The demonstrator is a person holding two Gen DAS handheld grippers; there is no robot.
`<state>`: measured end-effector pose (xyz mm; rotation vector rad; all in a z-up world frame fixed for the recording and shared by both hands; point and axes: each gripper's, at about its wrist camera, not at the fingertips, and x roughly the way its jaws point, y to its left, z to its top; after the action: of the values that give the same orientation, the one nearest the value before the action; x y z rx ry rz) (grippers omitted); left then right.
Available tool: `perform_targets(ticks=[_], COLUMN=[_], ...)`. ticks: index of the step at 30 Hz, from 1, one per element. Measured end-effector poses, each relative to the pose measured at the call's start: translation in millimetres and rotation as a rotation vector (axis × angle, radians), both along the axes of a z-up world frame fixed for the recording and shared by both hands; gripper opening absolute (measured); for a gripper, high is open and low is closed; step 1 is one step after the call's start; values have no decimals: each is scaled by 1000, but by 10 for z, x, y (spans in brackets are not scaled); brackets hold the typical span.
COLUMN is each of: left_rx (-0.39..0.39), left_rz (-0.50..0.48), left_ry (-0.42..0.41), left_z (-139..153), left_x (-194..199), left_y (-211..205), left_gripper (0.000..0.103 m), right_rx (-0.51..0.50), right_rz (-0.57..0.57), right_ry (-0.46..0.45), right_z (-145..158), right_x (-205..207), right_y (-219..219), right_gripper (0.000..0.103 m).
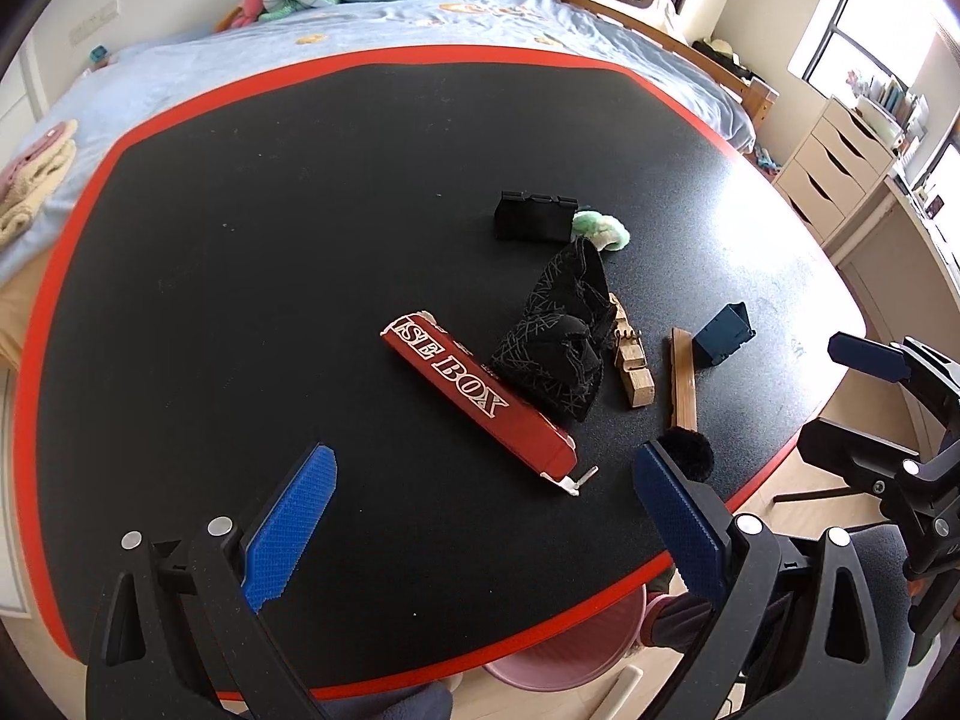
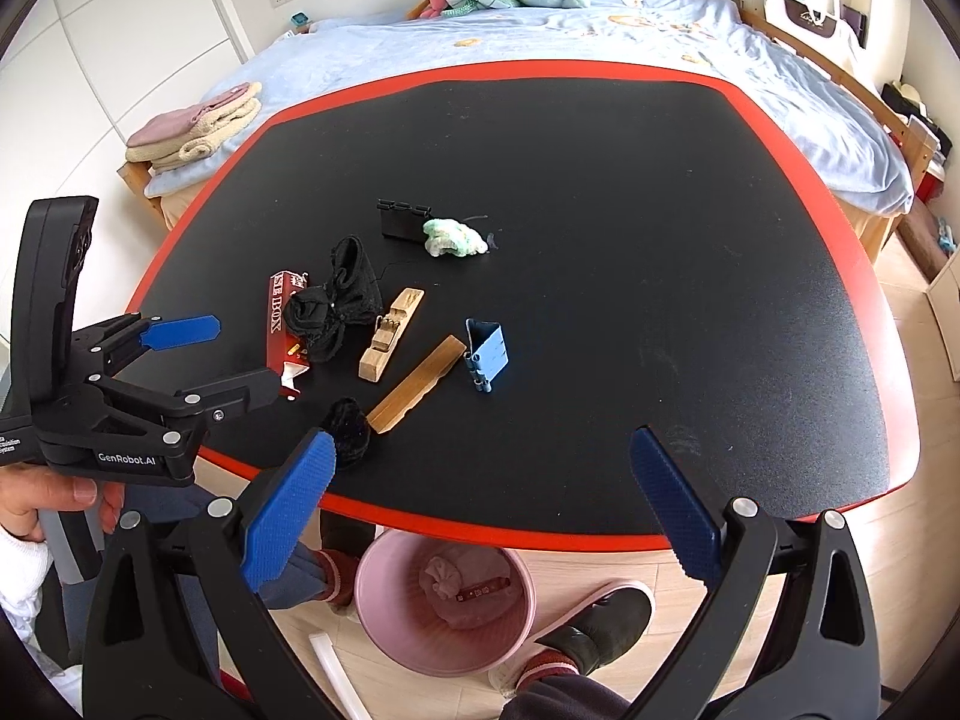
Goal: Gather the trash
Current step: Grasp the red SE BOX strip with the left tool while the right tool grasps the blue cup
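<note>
both claws spread wide, nothing gripped: left claw (image 1: 480,516) hovering over near table (image 2: 600,150) edge, aimed at red box (image 1: 480,396); right claw (image 2: 480,504) held off the near edge, above pink bin (image 2: 444,600) on floor. bin likely parked under that edge so trash drops straight in; some scraps already inside. litter bunched toward near-left part: red box, black crumpled bag (image 1: 558,336), green wad (image 2: 453,238), wooden clip (image 2: 390,327), wood strip (image 2: 417,384), black pom (image 2: 348,423), blue holder (image 2: 487,354).
</note>
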<state>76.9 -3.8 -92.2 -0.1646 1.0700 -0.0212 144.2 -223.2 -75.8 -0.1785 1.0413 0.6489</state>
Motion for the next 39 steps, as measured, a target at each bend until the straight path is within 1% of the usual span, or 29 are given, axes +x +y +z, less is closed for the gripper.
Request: perform_targets(ticks=[9,13,17,19,21,23,24,25,28,29,30,34,35,37,39], left_rx=[55,66,76,73,70,62,58,54,43,39,35,19,14,9,4], left_rz=[10,22,39,51,62,71,75,78,82,82,84,90,89,89,89], left_ry=[8,6,4,2,-1,-3,-4,-7,-14,-14,-14,-19,-20,-21,-21], left_z=[-96,-109,-87,-80,-73,-64,-60,-58,-50,-48,-47,-35,-33,-29,-27], left_x=[105,126,110,118,115,140,145,167,189,197,207,255,262,267,271], left_y=[46,118,201,269,316,335,355,361,403,412,414,457,462,458,455], left_gripper=[95,95,87,84,78,75,74,73,68,65,60,51,47,40,28], right_rx=[-11,-17,-17,-15,-9,-3,0,0,-5,-5,-7,-10,-10,-8,-8], right_rz=[2,6,5,5,7,8,9,9,11,11,10,11,11,11,11], right_ry=[17,22,19,16,9,0,-2,-3,-1,-1,-3,2,3,3,1], right_z=[-129,-181,-213,-225,-220,-209,-205,-203,-199,-201,-202,-221,-226,-236,-237], right_x=[136,196,232,252,269,281,290,300,341,344,351,374,375,374,374], right_y=[62,109,137,153,172,183,189,194,238,242,245,245,241,248,257], right_gripper=[97,97,97,97,97,97,94,87,76,74,69,53,51,41,35])
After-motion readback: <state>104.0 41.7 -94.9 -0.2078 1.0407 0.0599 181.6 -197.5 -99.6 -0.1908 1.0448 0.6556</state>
